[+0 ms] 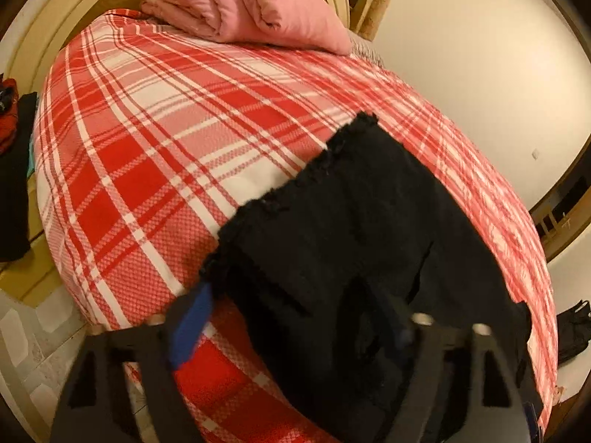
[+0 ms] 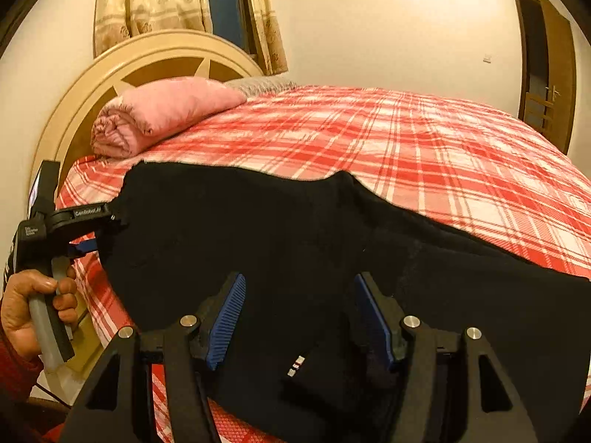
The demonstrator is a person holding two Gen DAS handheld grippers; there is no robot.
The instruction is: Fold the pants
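Observation:
Black pants (image 1: 351, 243) lie spread near the front edge of a bed with a red and white plaid cover (image 1: 155, 140); they also show in the right wrist view (image 2: 295, 229). My left gripper (image 1: 295, 317) is open, its blue pads (image 1: 192, 328) wide apart over the pants' near end, one pad beside the frayed hem. It shows from outside in the right wrist view (image 2: 88, 232), at the pants' left edge. My right gripper (image 2: 299, 321) is open above the black cloth, with a small white-striped label (image 2: 296, 365) between its fingers.
A folded pink quilt (image 1: 251, 3) lies at the head of the bed by the curved cream headboard (image 2: 147, 62). Dark and red clothes (image 1: 11, 147) sit left of the bed. A wooden door (image 2: 550, 74) stands at the right. A dark bag (image 1: 576, 328) lies on the floor.

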